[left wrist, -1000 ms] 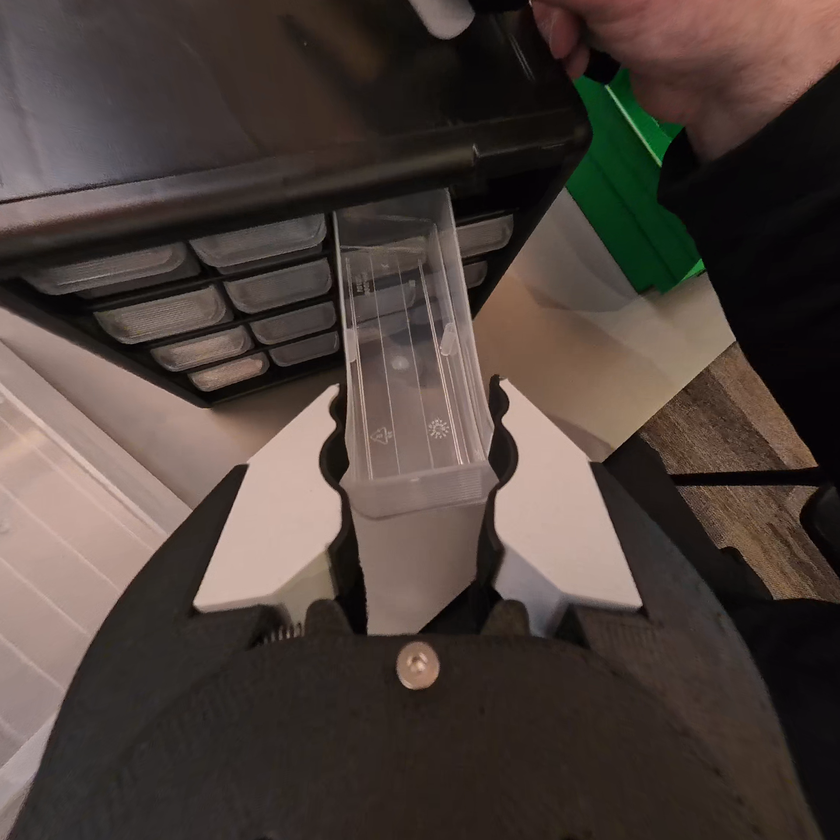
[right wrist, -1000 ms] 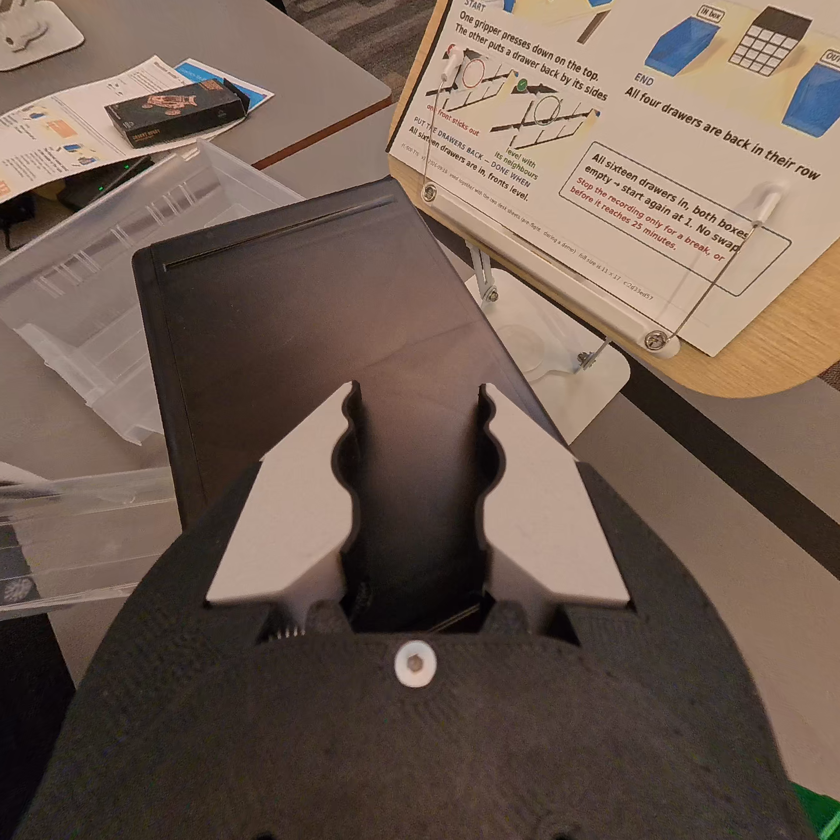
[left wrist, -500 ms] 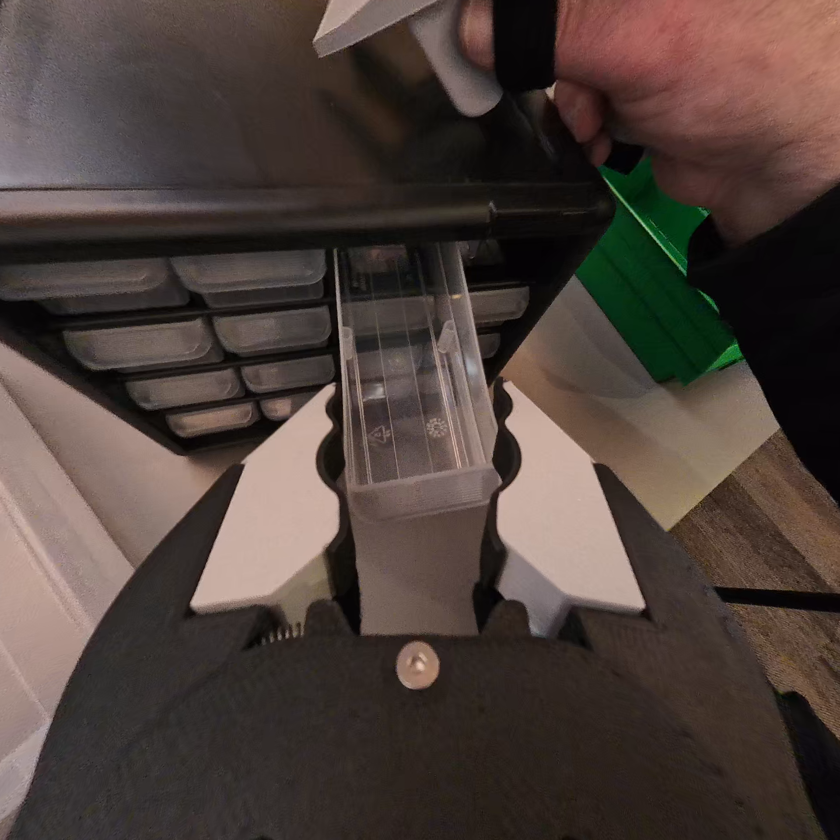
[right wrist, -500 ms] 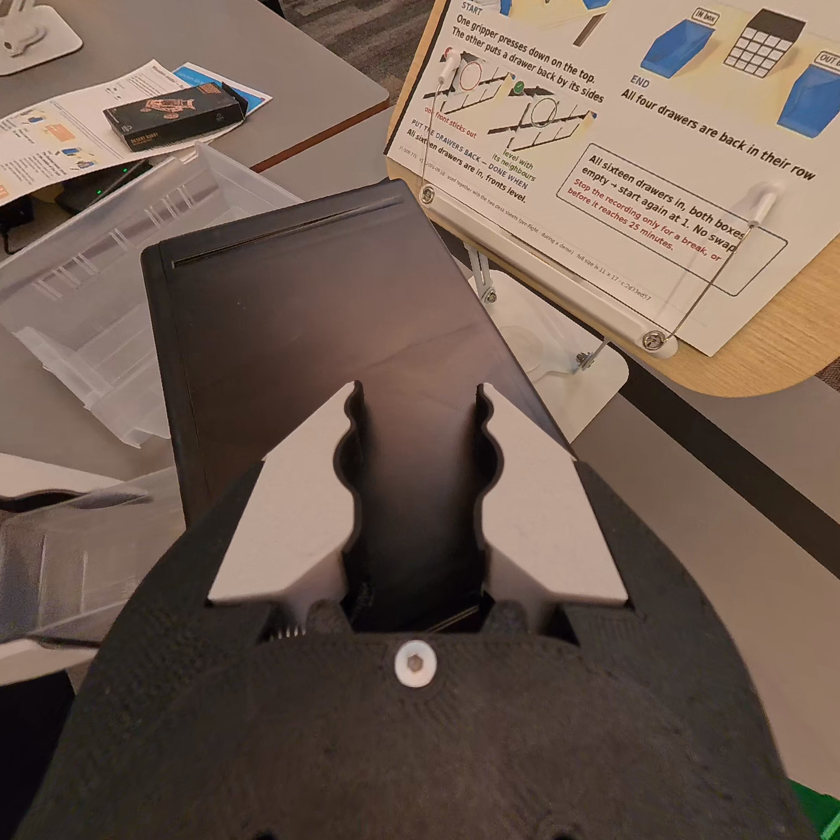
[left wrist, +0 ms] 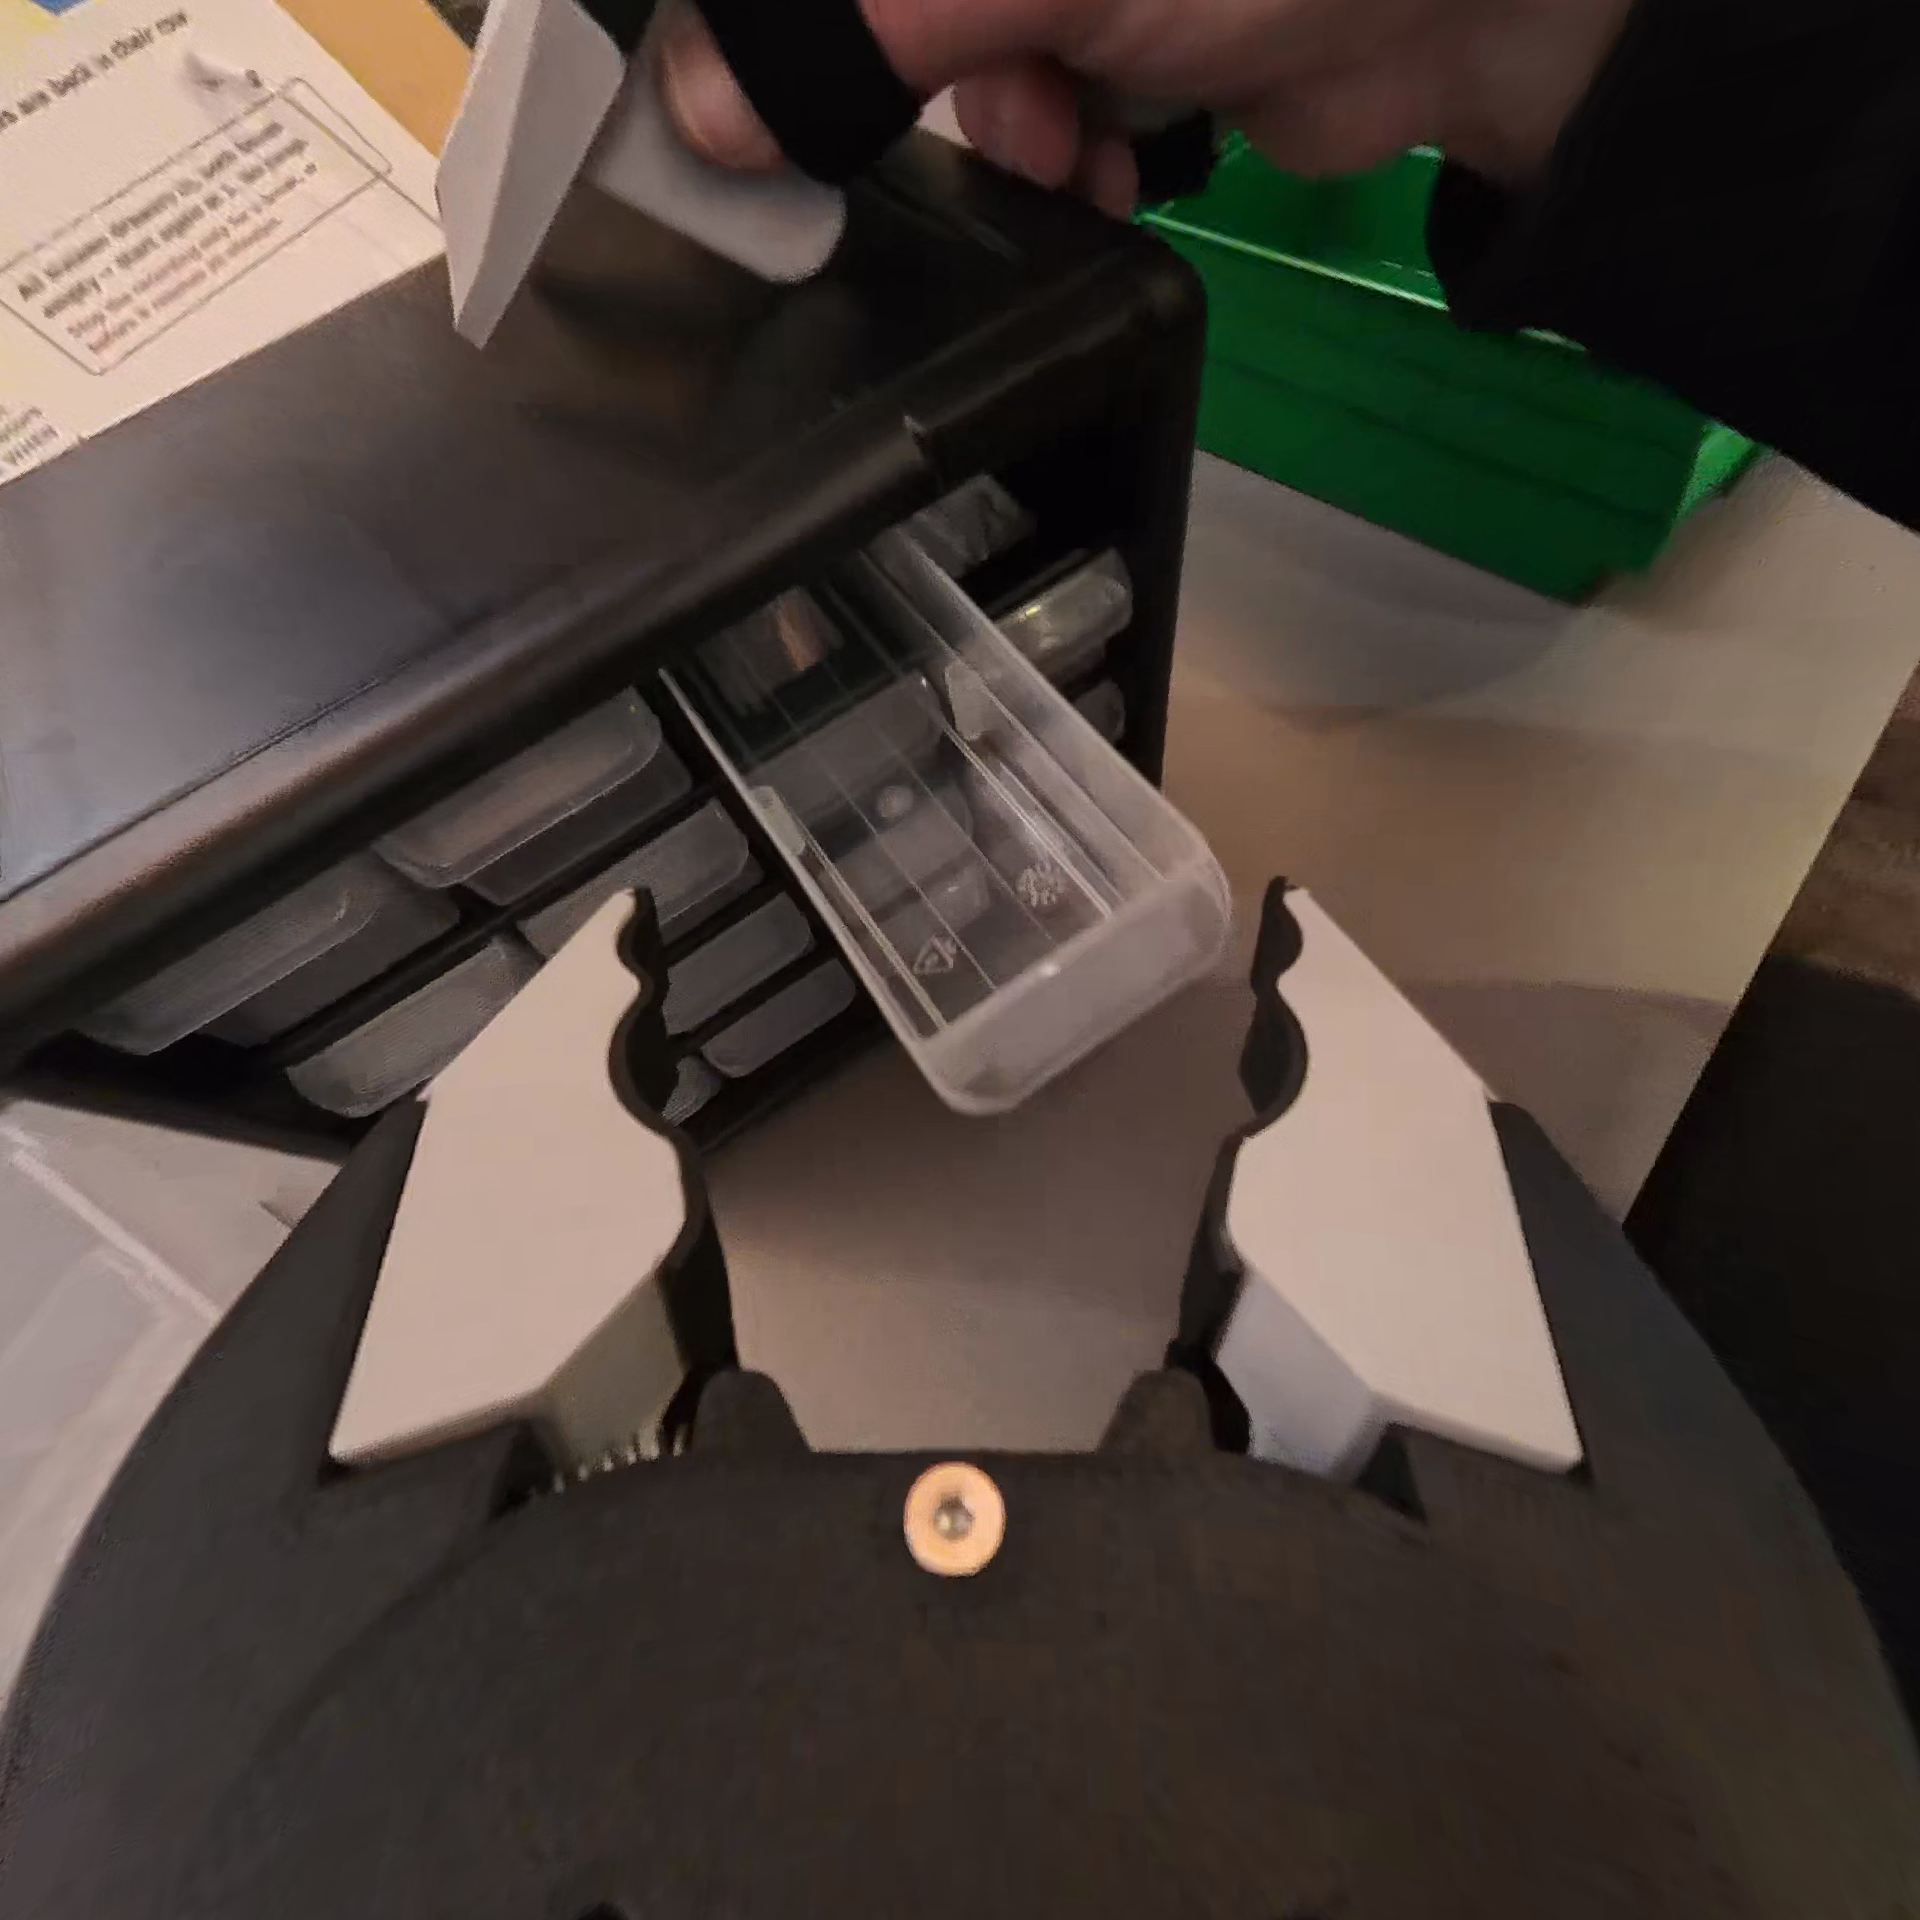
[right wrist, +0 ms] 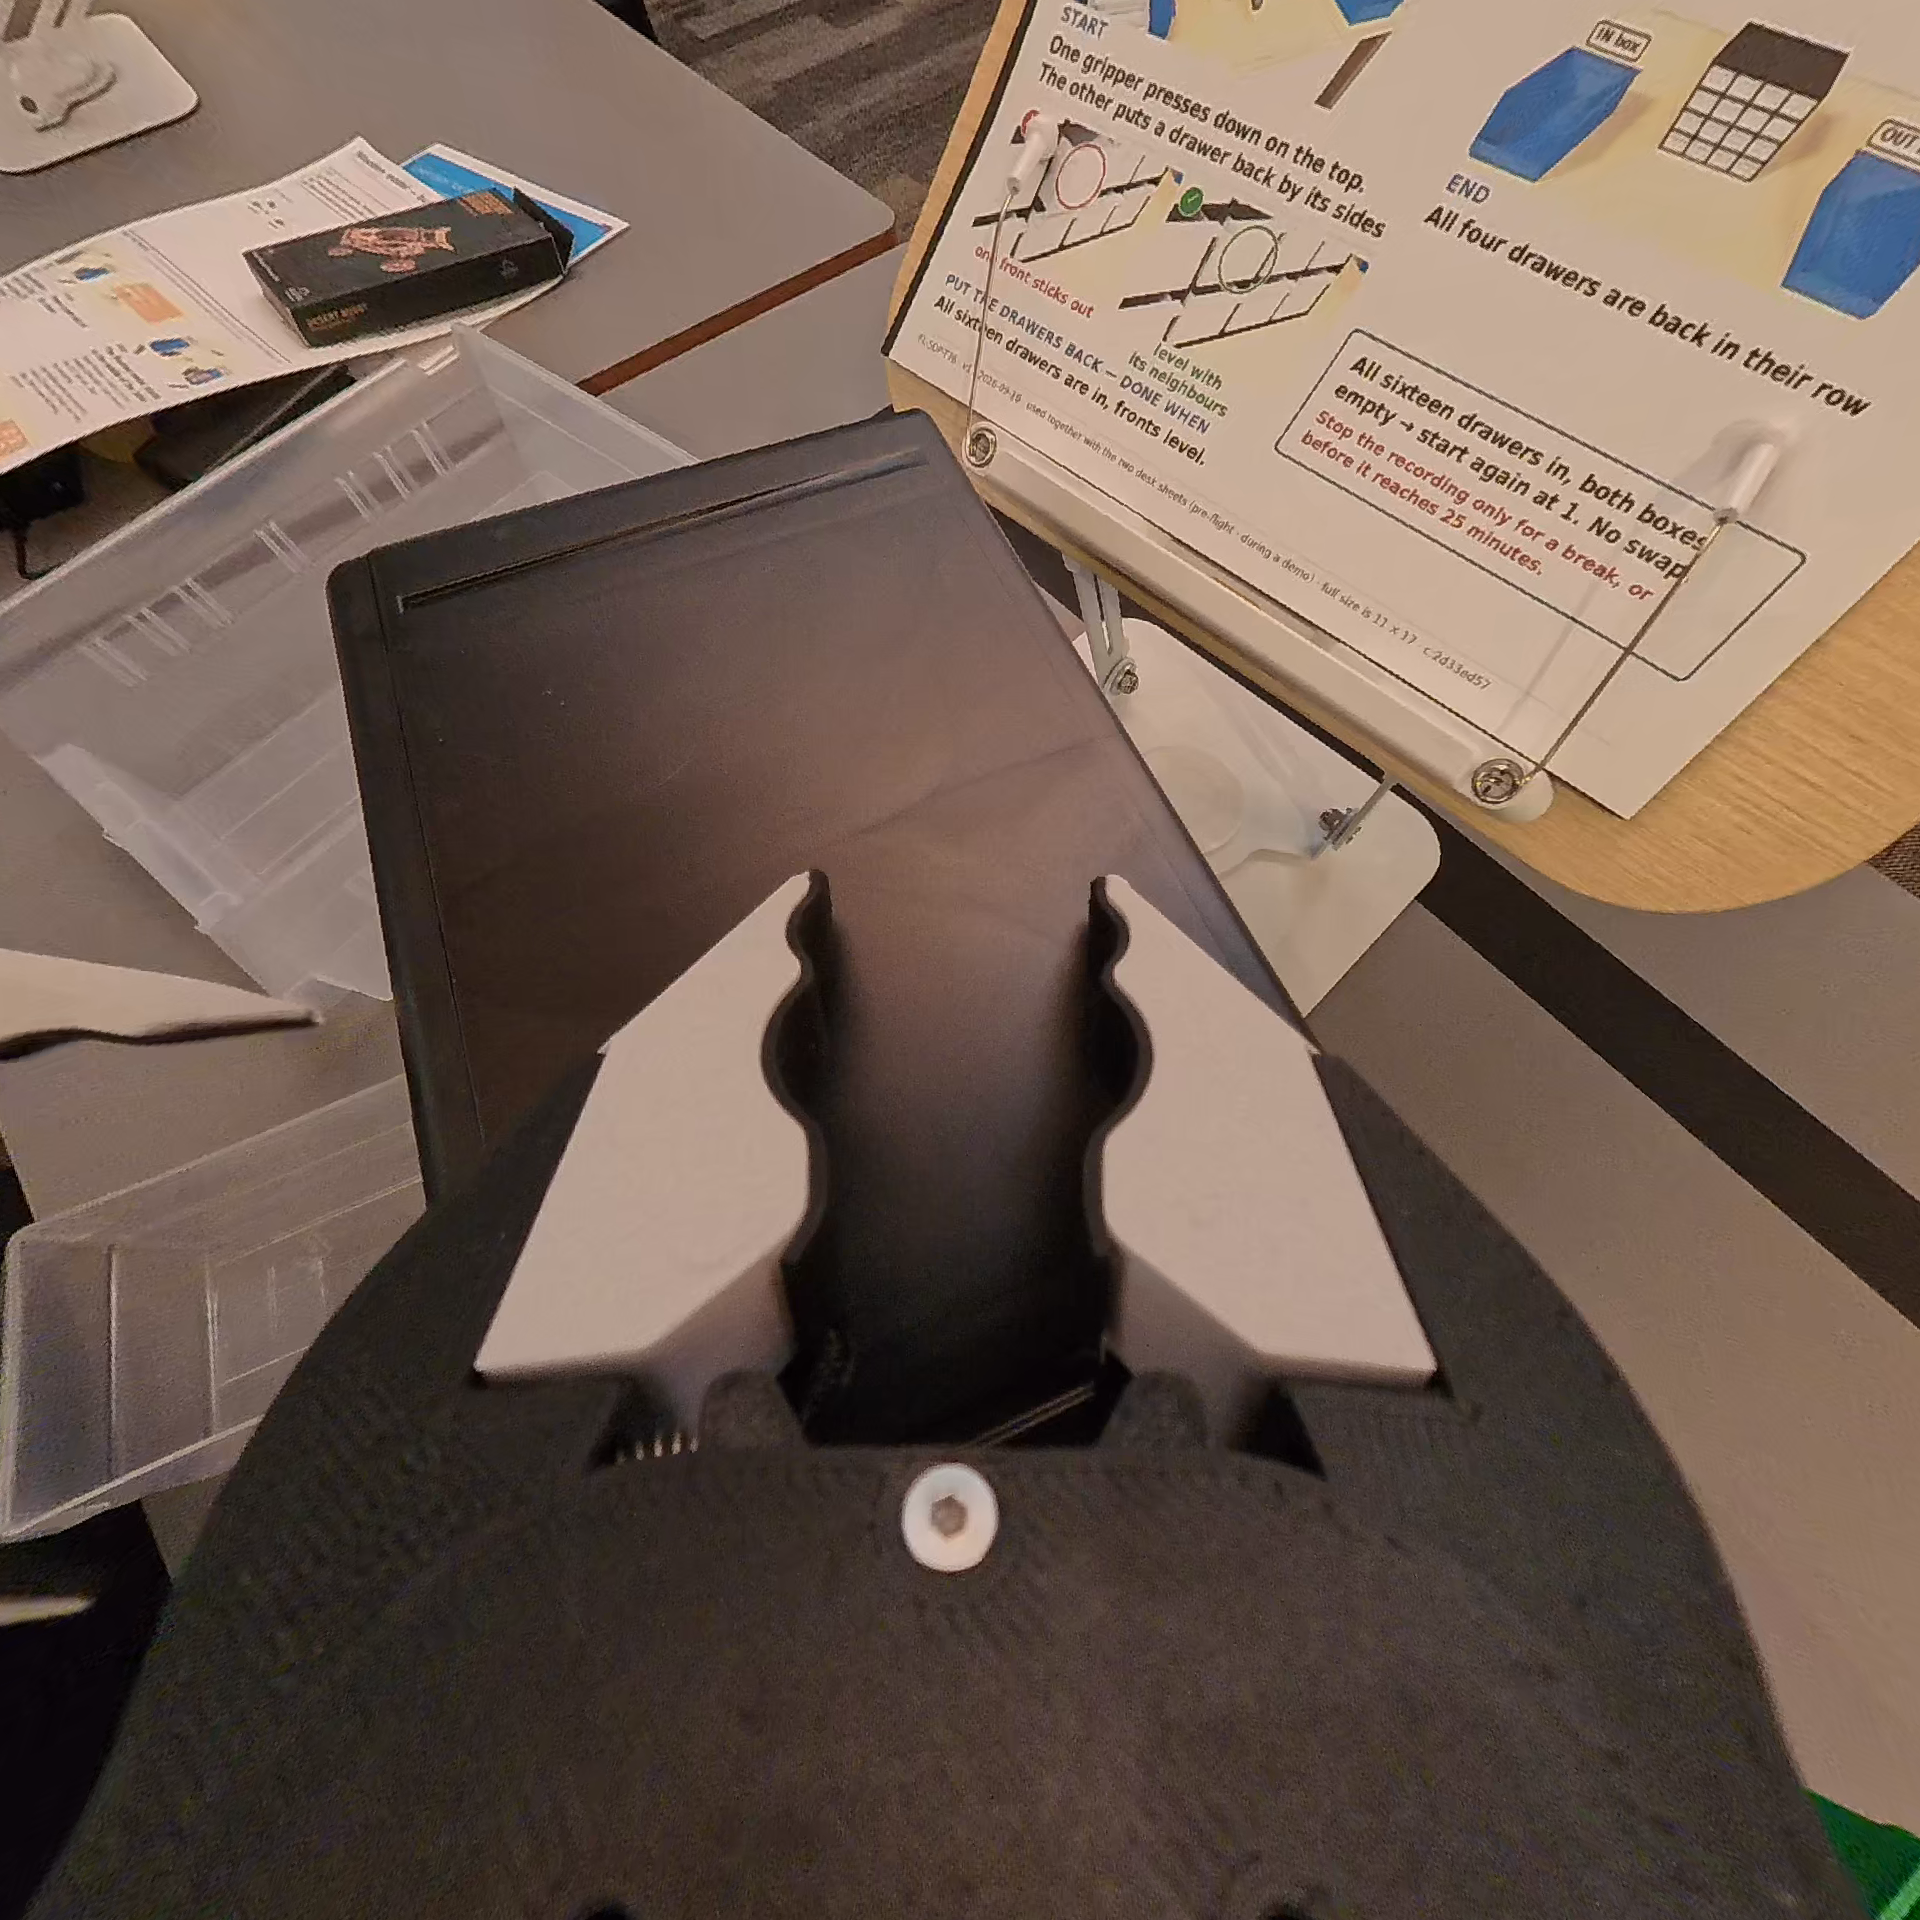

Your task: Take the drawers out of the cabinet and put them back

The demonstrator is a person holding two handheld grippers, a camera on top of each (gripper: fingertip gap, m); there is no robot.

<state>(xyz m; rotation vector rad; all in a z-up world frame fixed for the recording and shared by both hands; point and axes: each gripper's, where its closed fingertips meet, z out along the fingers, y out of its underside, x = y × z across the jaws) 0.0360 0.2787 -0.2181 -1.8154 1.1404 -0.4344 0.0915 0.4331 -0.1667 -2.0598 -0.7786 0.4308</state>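
Note:
The black cabinet holds several clear drawers. One clear drawer sticks far out of its top row, third slot from the left, with its back end inside the cabinet. My left gripper is open and empty, its fingers spread wider than the drawer's front end and just short of it. My right gripper is open with nothing between its fingers, resting over the cabinet's top. It also shows in the left wrist view, held by a hand on the cabinet's top near the right front corner.
A clear bin lies left of the cabinet, another clear bin nearer. An instruction sheet on a stand rises behind the cabinet. A green bin sits to its right. A small black box lies on papers far left.
My left gripper has opened, let go of the drawer and drawn back to the left. The drawer stays partly in its slot. The right gripper has stayed on the cabinet's top.

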